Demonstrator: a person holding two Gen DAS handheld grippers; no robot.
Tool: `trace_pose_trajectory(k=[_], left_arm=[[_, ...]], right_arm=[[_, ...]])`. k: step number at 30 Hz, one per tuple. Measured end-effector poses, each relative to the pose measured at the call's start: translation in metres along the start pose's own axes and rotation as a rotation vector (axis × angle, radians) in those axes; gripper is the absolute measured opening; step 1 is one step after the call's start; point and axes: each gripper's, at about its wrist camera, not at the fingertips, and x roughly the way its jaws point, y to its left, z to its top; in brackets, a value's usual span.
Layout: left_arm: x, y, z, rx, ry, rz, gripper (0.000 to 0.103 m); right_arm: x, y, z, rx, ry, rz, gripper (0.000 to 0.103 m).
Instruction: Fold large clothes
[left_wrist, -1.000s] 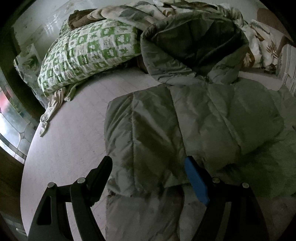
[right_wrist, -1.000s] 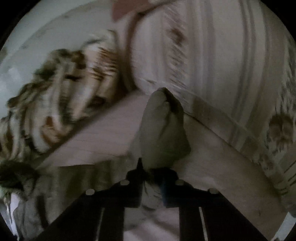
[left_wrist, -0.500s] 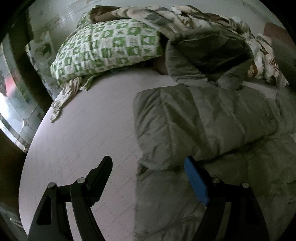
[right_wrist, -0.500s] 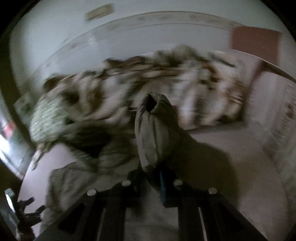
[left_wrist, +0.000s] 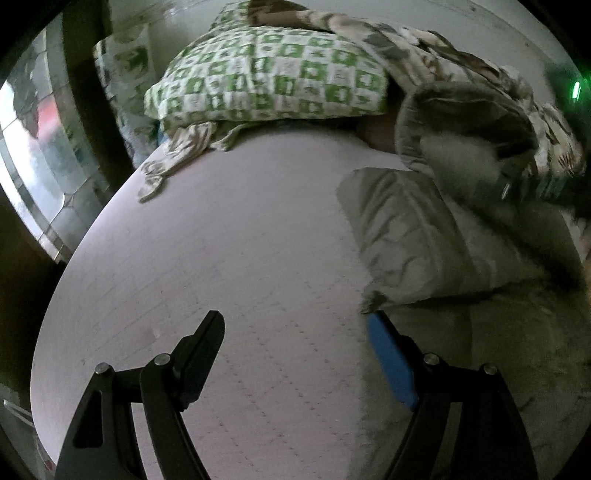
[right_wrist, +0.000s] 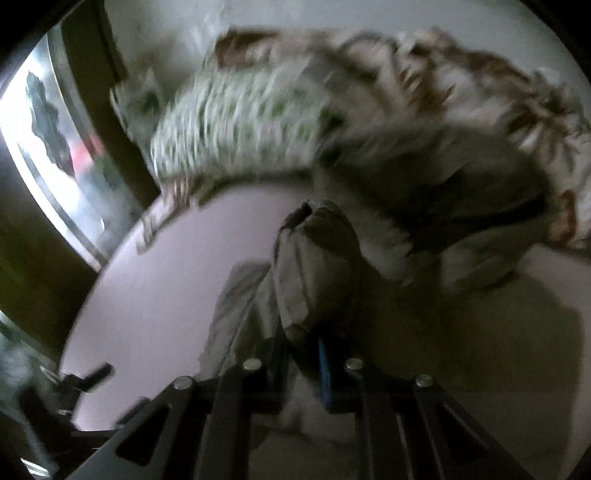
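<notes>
Bedding fills the left wrist view: a pale pink mattress (left_wrist: 229, 258) runs from the foreground to a green-and-white checked pillow (left_wrist: 269, 81) at the far end. The left gripper (left_wrist: 295, 332) hangs over bare mattress with its jaws spread wide and nothing between them. One black finger is on the left; the finger with the blue pad (left_wrist: 391, 362) is on the right. A grey-green padded jacket (left_wrist: 424, 236) lies on the right half of the bed, one sleeve folded across its body. The jacket's near edge sits just beside the blue pad; whether they touch cannot be told. Its hood (left_wrist: 465, 122) rests further back, against a crumpled leaf-print quilt (left_wrist: 480, 74). A window (left_wrist: 33, 147) is at the far left.

The right wrist view is blurred. The right gripper (right_wrist: 303, 354) has its jaws pressed nearly together, pinching the end of a jacket sleeve (right_wrist: 317, 266). The sleeve rises from between the jaws, its dark cuff opening at the top. The rest of the jacket spreads to the right and behind, on the mattress. The left gripper shows small at the lower left edge.
</notes>
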Motion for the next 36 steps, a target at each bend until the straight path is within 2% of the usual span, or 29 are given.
trace_pose_trajectory(k=[3,6,8,9,10,13,17,20,25,28,33,35,36], left_arm=[[0.002,0.01,0.0,-0.026,0.007,0.005,0.08],[0.004,0.014,0.002,-0.041,0.013,0.005,0.08],[0.004,0.012,0.004,-0.05,0.017,-0.002,0.08],[0.004,0.01,0.006,-0.054,0.019,-0.009,0.08],[0.004,0.007,0.008,-0.057,0.02,-0.017,0.08],[0.003,-0.005,0.017,-0.063,0.018,-0.047,0.08],[0.005,-0.031,0.033,-0.054,0.035,-0.089,0.08],[0.013,-0.056,0.05,-0.046,0.053,-0.129,0.08],[0.036,-0.096,0.082,-0.047,0.086,-0.187,0.08],[0.054,-0.116,0.093,-0.046,0.123,-0.187,0.08],[0.082,-0.142,0.101,-0.021,0.151,-0.199,0.08],[0.089,-0.148,0.099,-0.026,0.145,-0.209,0.063],[0.091,-0.15,0.098,-0.034,0.15,-0.221,0.037]], right_arm=[[0.04,0.006,-0.018,0.02,0.077,0.004,0.016],[0.041,0.007,-0.026,-0.021,0.057,-0.031,0.02],[0.032,0.006,-0.027,-0.05,0.054,-0.021,0.035],[0.027,0.005,-0.027,-0.05,0.053,-0.004,0.076],[0.019,0.003,-0.025,-0.051,0.043,0.008,0.103],[-0.001,-0.002,-0.025,-0.089,0.009,0.02,0.103],[-0.026,-0.027,-0.028,-0.05,0.014,0.004,0.103],[-0.045,-0.068,-0.032,0.041,0.006,-0.023,0.103],[-0.074,-0.165,-0.052,0.255,0.009,-0.147,0.103],[-0.087,-0.221,-0.069,0.378,0.003,-0.207,0.103],[-0.091,-0.284,-0.088,0.502,0.011,-0.277,0.103],[-0.086,-0.301,-0.096,0.534,0.03,-0.276,0.103],[-0.083,-0.307,-0.099,0.544,0.038,-0.273,0.103]])
